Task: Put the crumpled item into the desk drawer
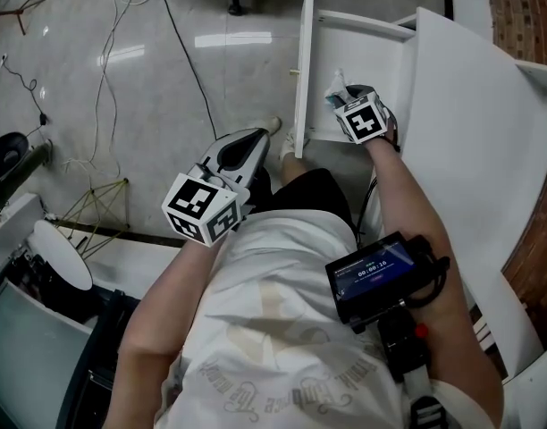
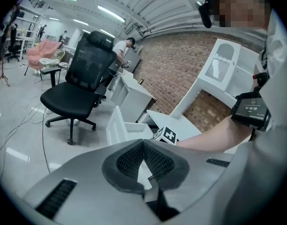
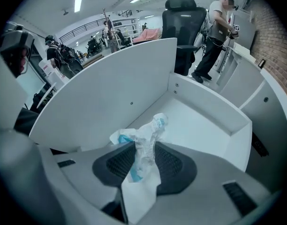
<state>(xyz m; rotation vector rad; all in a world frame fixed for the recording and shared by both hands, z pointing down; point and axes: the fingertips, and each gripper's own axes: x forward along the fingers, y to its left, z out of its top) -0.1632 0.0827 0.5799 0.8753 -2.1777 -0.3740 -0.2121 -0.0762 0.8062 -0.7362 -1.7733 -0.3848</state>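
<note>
Glossy grey floor — open white drawer

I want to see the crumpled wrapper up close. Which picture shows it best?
The right gripper view: the crumpled wrapper is big and centred, pinched between the jaws. The head view shows only a bit. The left gripper view misses it.

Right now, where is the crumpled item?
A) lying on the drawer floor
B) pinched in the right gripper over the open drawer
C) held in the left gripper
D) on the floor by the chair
B: the right gripper view shows the crumpled item pinched between the right gripper pads, with the open drawer beyond it.
</note>
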